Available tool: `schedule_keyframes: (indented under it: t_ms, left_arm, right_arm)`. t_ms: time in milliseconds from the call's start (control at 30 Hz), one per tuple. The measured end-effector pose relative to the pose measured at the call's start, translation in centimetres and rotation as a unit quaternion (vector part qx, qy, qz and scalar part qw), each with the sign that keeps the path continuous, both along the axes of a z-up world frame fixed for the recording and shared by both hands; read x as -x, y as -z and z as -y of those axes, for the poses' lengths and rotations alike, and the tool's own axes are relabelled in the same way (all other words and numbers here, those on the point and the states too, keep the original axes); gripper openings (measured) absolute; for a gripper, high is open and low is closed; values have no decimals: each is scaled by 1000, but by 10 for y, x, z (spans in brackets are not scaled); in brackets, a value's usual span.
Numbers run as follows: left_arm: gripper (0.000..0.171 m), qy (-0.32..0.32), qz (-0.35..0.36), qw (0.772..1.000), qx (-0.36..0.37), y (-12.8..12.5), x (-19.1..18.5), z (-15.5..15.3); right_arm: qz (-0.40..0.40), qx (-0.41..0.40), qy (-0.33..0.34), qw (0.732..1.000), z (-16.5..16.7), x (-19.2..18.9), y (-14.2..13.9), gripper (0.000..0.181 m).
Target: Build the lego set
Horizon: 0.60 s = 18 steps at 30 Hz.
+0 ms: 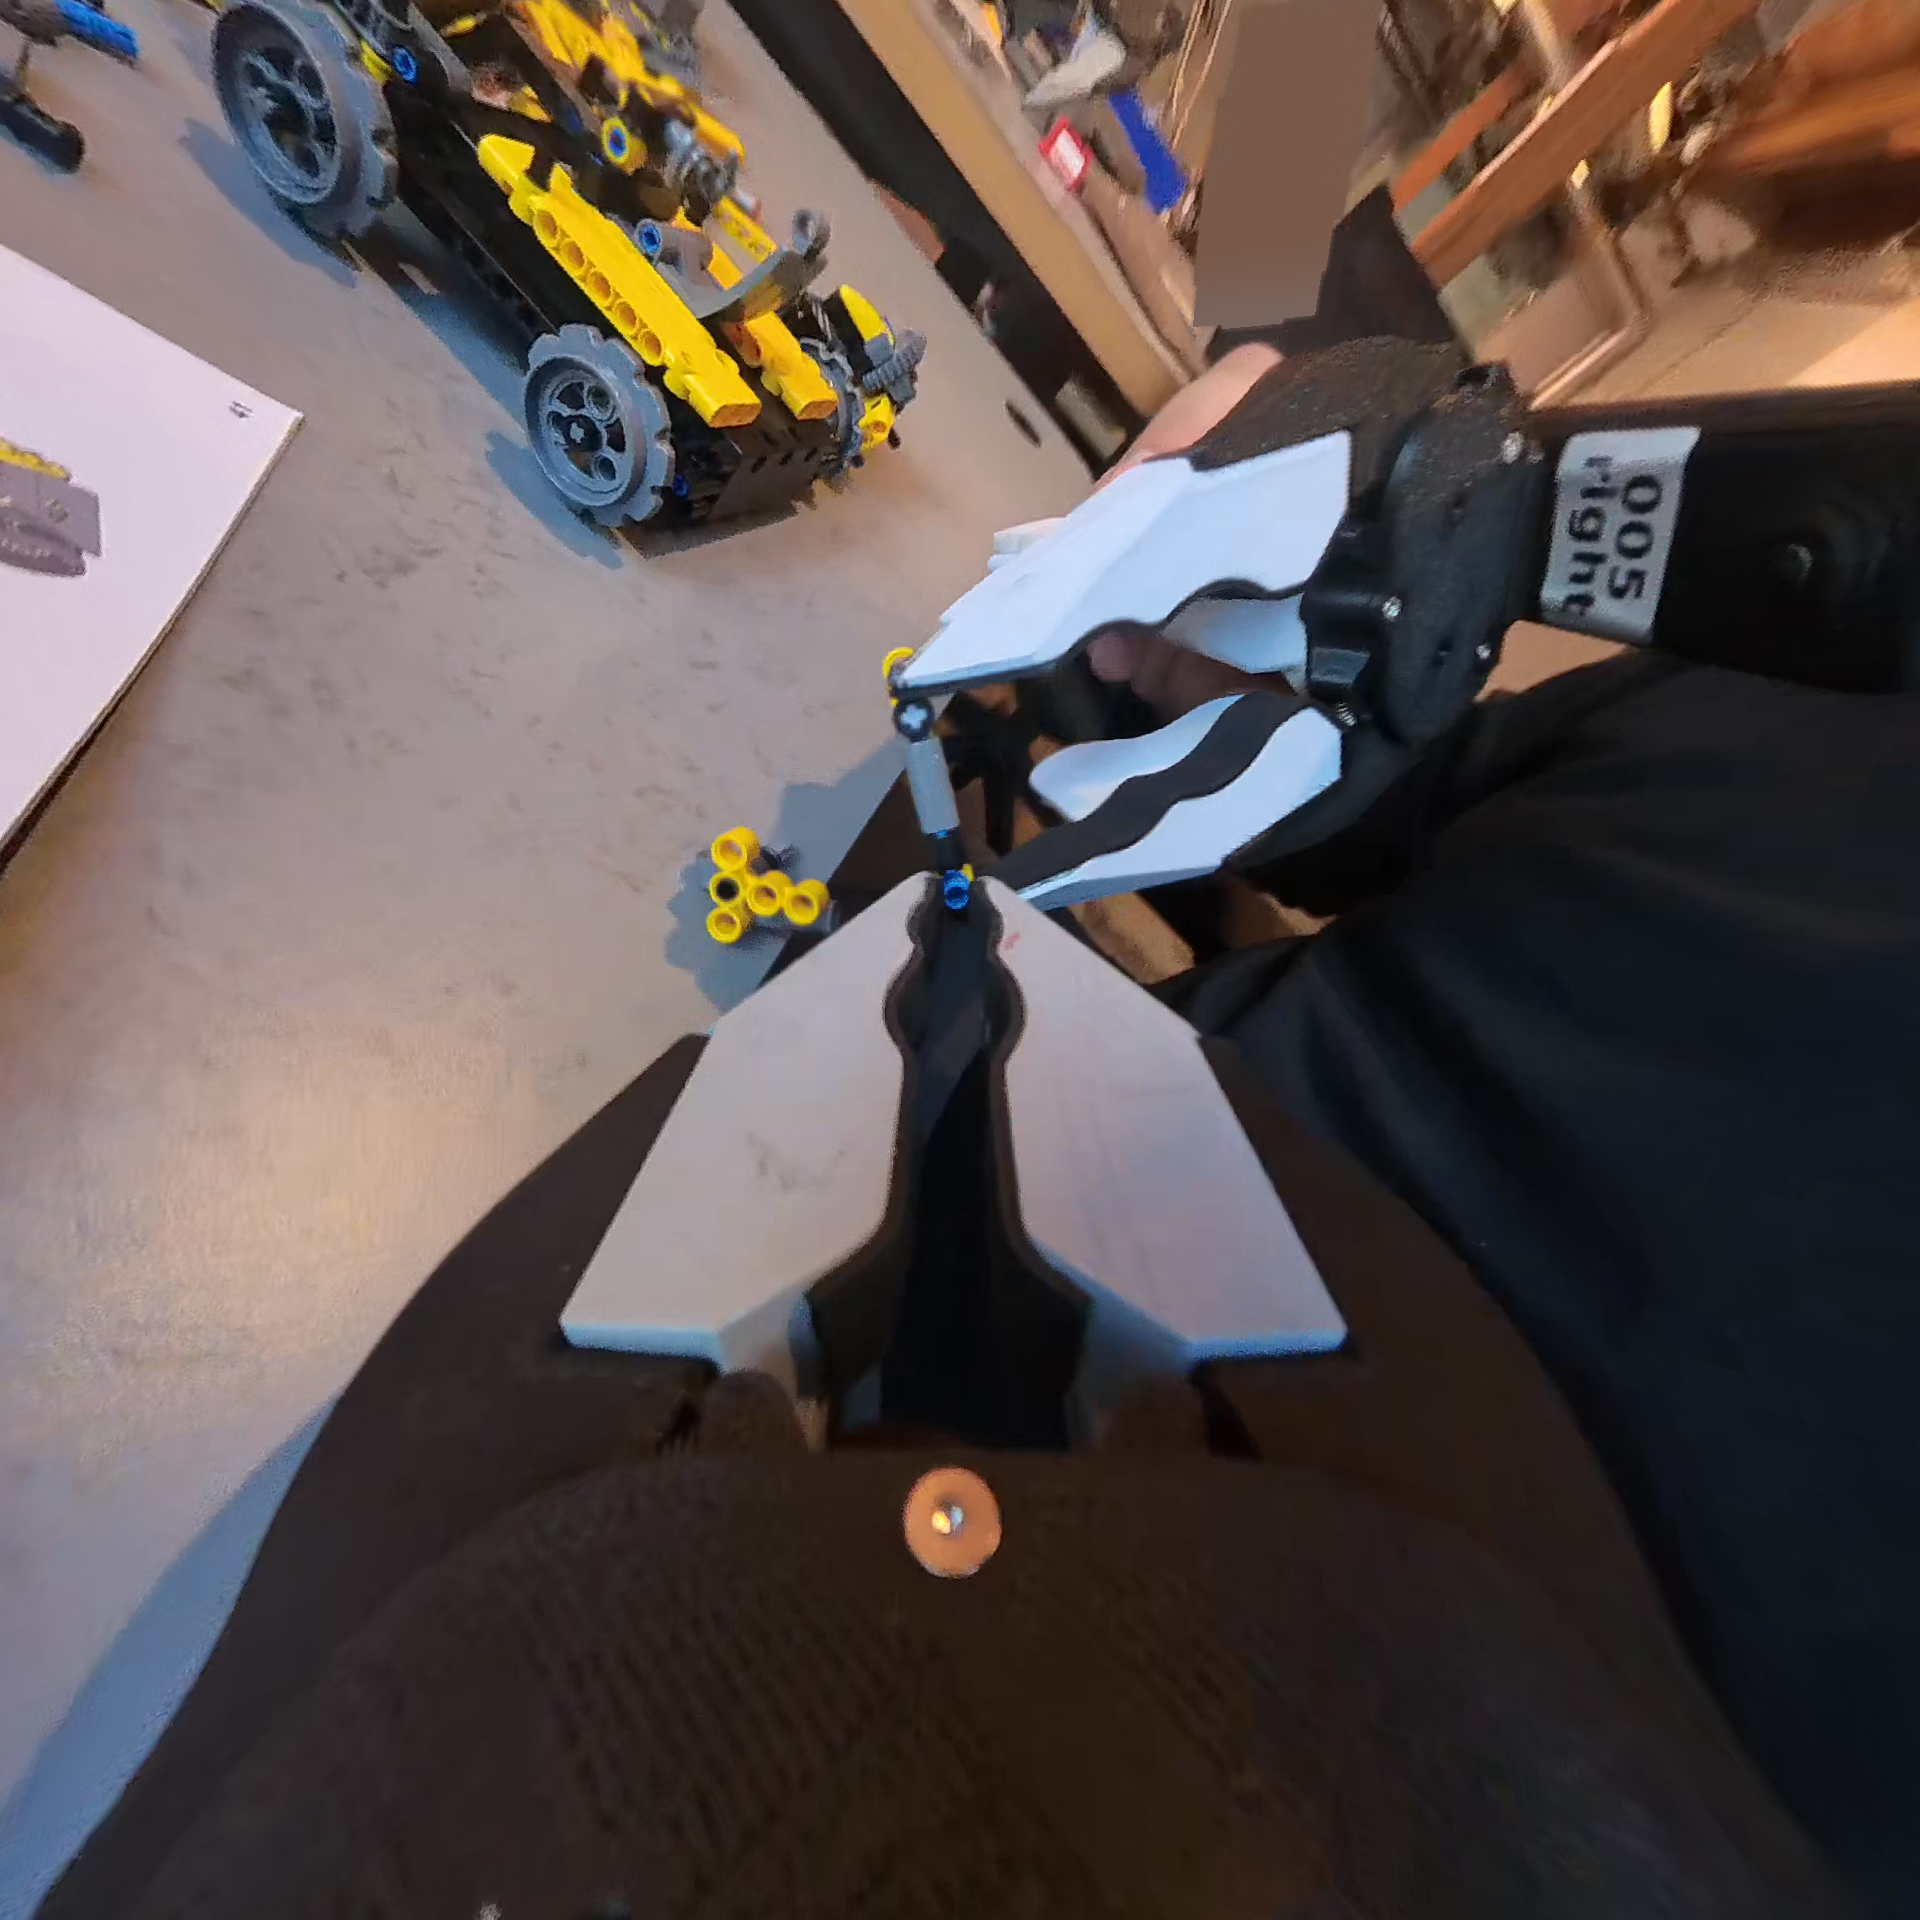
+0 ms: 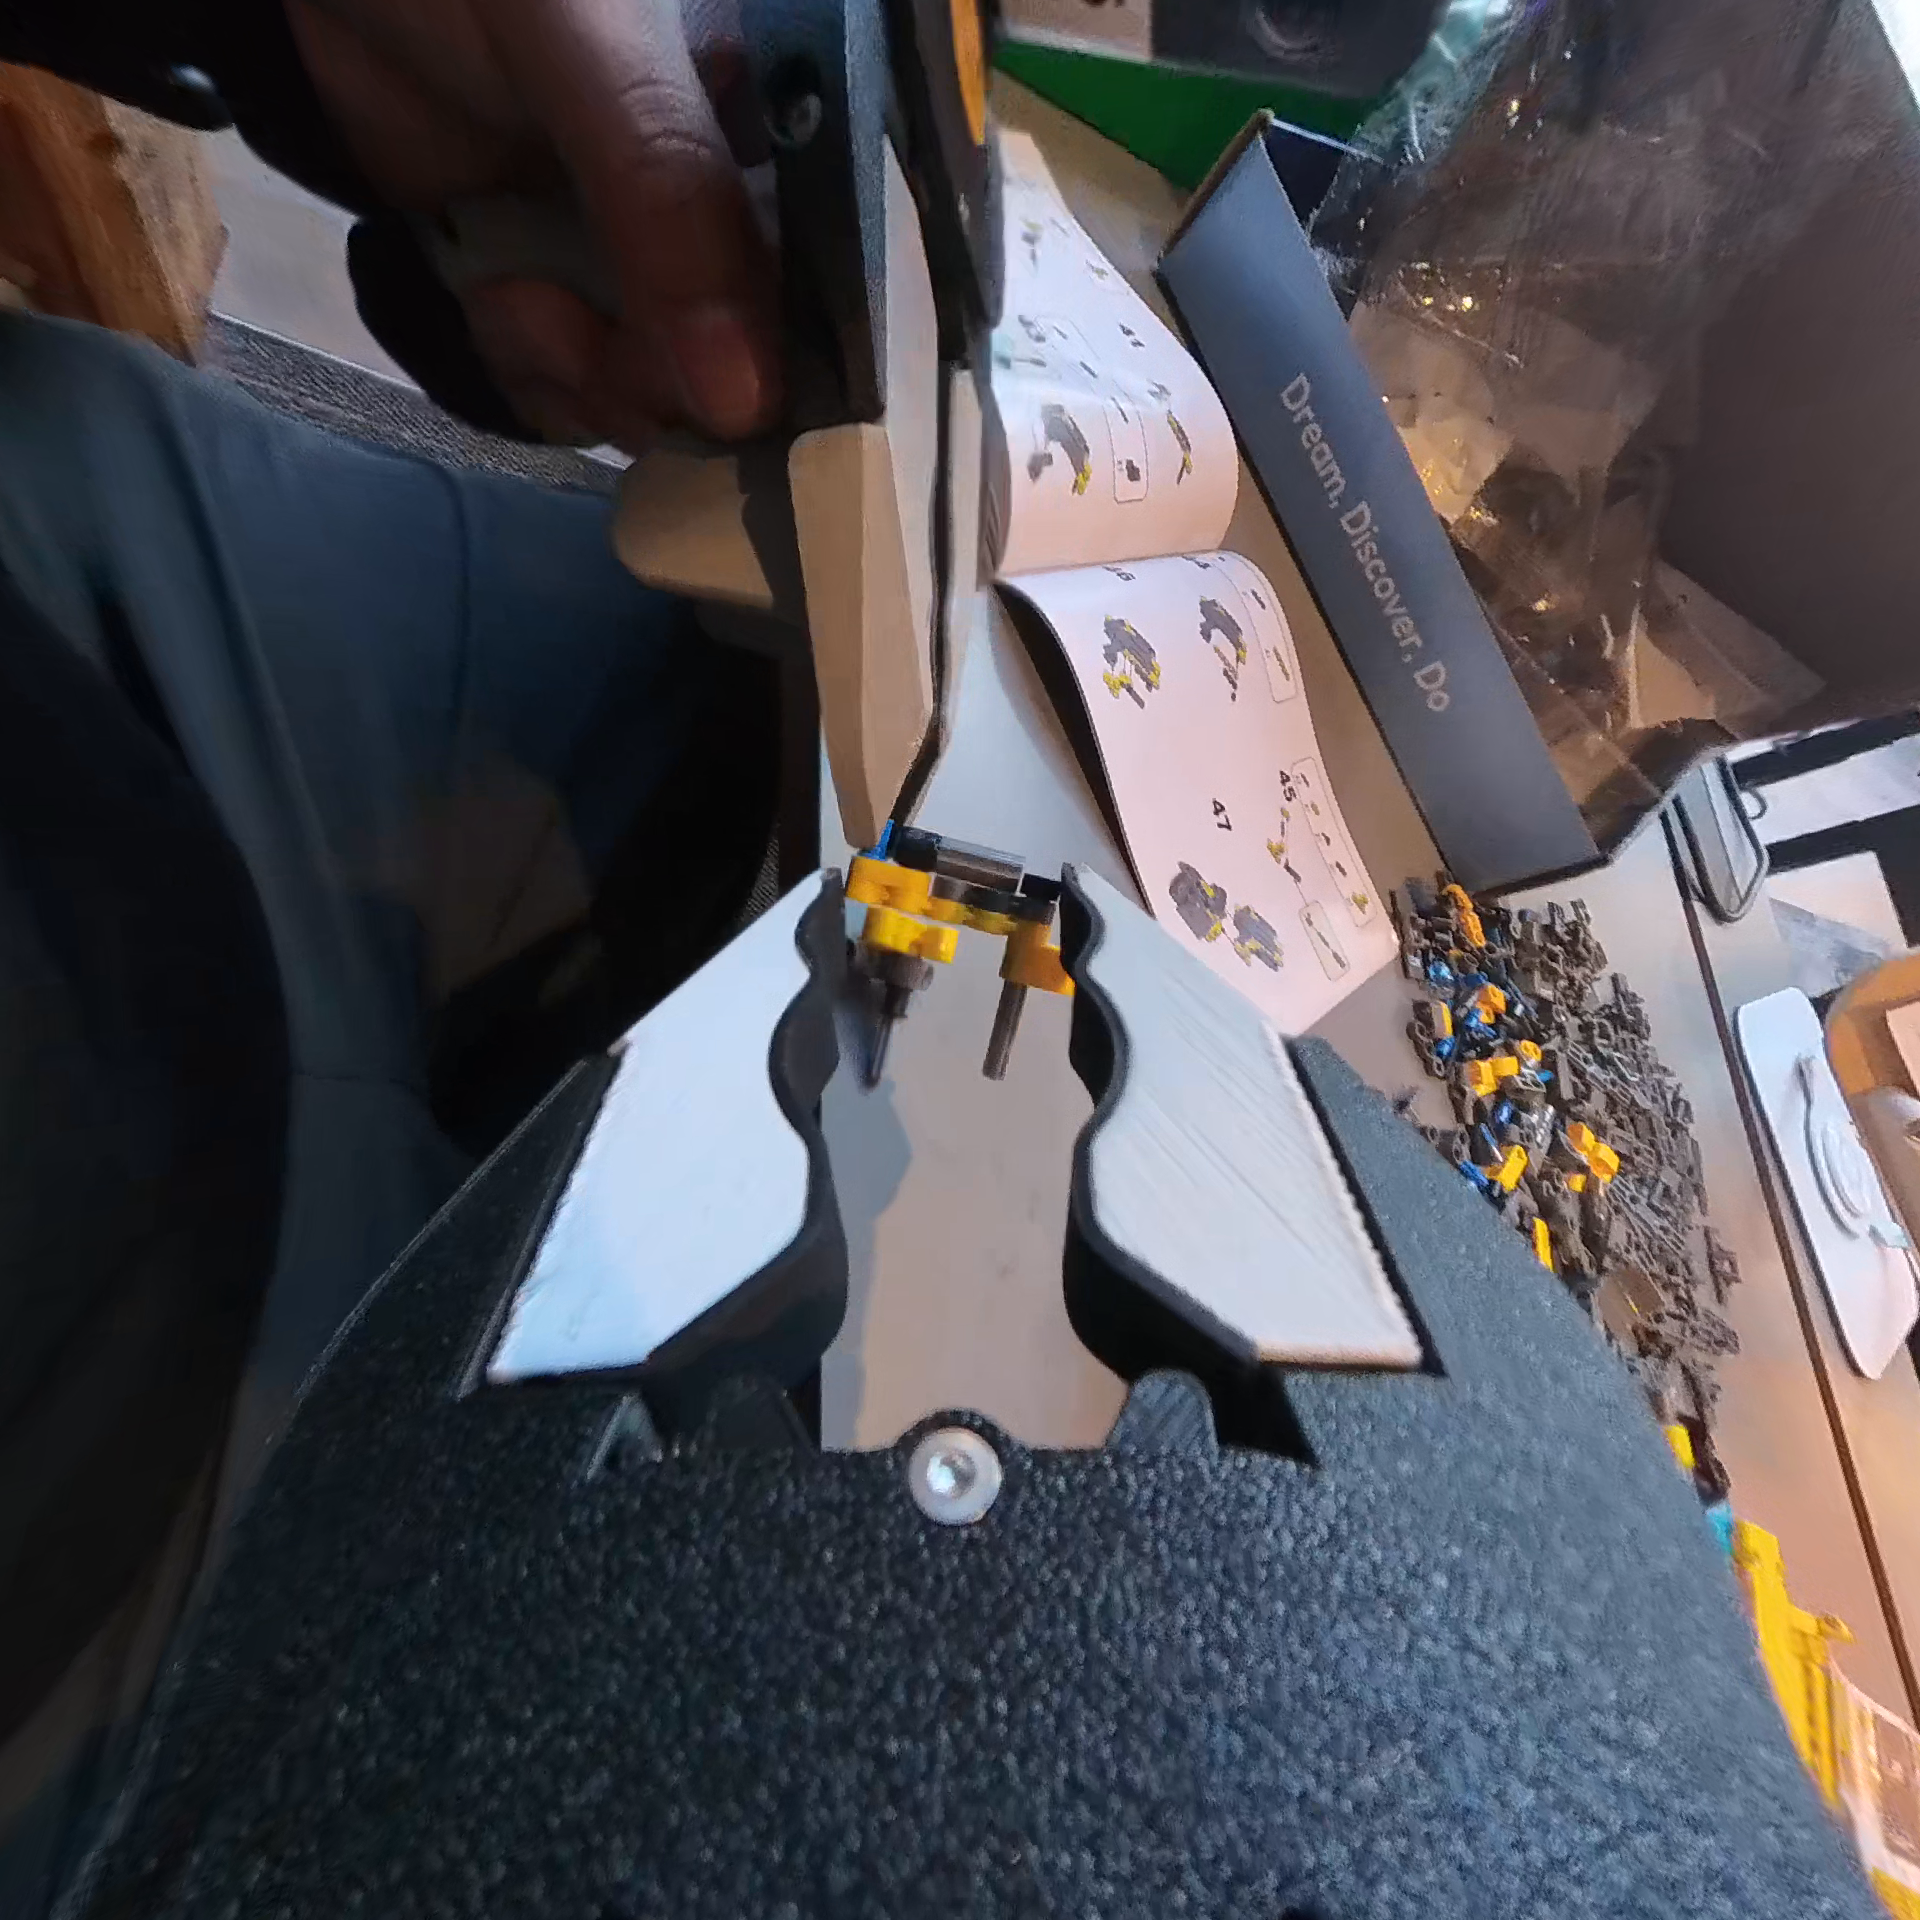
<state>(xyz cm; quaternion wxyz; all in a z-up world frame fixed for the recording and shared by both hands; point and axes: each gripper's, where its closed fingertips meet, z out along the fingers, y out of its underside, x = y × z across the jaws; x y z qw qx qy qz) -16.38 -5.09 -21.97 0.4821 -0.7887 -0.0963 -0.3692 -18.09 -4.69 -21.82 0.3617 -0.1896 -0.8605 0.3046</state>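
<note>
two grippers meet over the edge of the grey table [image 1: 312,831]. the left gripper [image 1: 956,896] has its fingertips pinched together on the blue-pin end of a small brick sub-assembly [image 2: 951,909] of yellow connectors, a grey sleeve and two dark axles pointing toward the right wrist camera. the right gripper [image 2: 951,894] stands with its jaws apart, a tip on either side of that piece, seemingly just touching it. the piece looks light and rigid, but its push-fit joints could pop apart if twisted; the grey sleeve or the yellow connectors seem the firmest places to take hold. near it on the table lie a yellow connector cluster [image 1: 758,885], a yellow and black vehicle model [image 1: 582,260], an open instruction booklet [image 2: 1195,748] and a pile of loose parts [image 2: 1538,1091].
</note>
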Motion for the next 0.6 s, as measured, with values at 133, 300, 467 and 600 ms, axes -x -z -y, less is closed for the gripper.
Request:
schedule_keyframes:
  t_ms: [133, 300, 467, 600]
  left_arm:
    - [4, -26, 24, 999, -22, 2, 3, 10]
    - [8, -48, -6, 999, -20, 8, 10, 16]
    - [29, -77, 3, 997, -16, 6, 22, 17]
    - [42, -77, 14, 997, -3, 5, 23, 13]
  right_arm:
    - [11, 3, -18, 1000, 10, 3, 3, 41]
    - [15, -15, -25, 999, 16, 10, 8, 41]
    - [16, -31, -21, 999, 16, 16, 10, 41]
    - [12, -45, -21, 999, 18, 18, 10, 41]
